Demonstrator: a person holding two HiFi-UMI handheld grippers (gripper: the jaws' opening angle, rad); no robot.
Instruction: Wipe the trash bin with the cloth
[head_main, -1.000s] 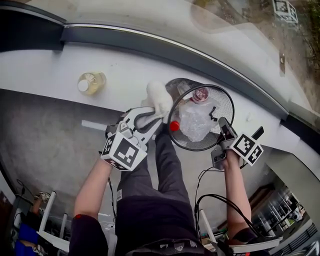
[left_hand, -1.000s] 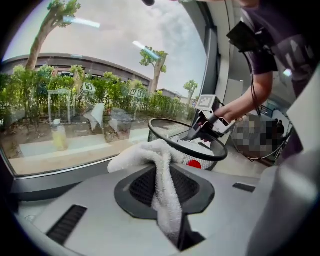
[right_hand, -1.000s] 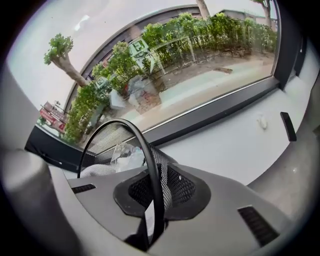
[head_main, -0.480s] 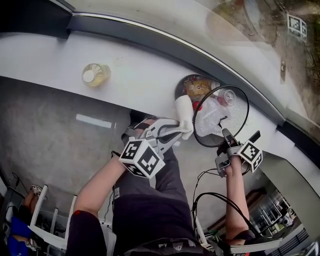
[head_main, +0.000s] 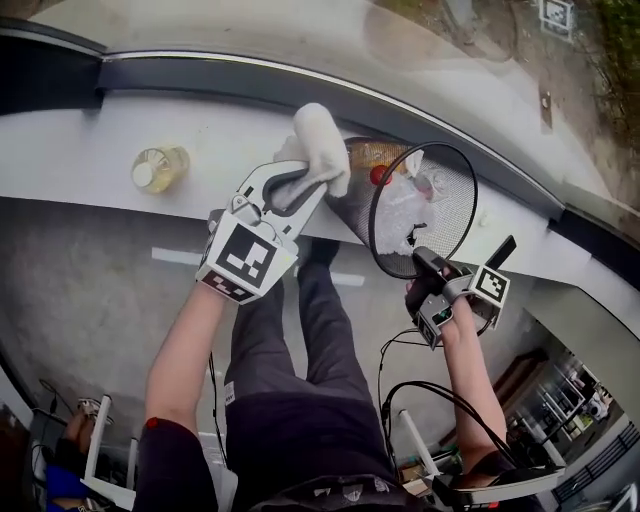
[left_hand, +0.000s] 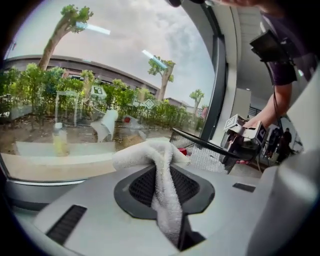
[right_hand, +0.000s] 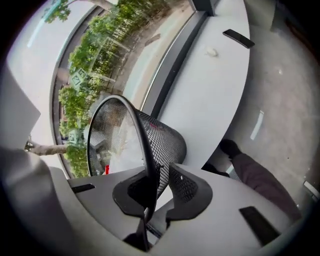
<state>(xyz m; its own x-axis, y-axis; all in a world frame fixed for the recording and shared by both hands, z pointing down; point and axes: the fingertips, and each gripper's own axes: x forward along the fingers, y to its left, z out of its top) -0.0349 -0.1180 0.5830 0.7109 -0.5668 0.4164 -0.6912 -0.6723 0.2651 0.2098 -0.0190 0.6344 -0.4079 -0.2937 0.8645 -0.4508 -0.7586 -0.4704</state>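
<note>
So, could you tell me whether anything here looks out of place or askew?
Yes: the trash bin is tipped on its side over the white ledge, mouth towards the person, with rubbish inside. A red cap sits close to the rim, so things could fall out.

The white ledge (head_main: 80, 150) (under the window) carries a yellow-filled bottle (head_main: 158, 168) and a flat black object (right_hand: 238, 38).
</note>
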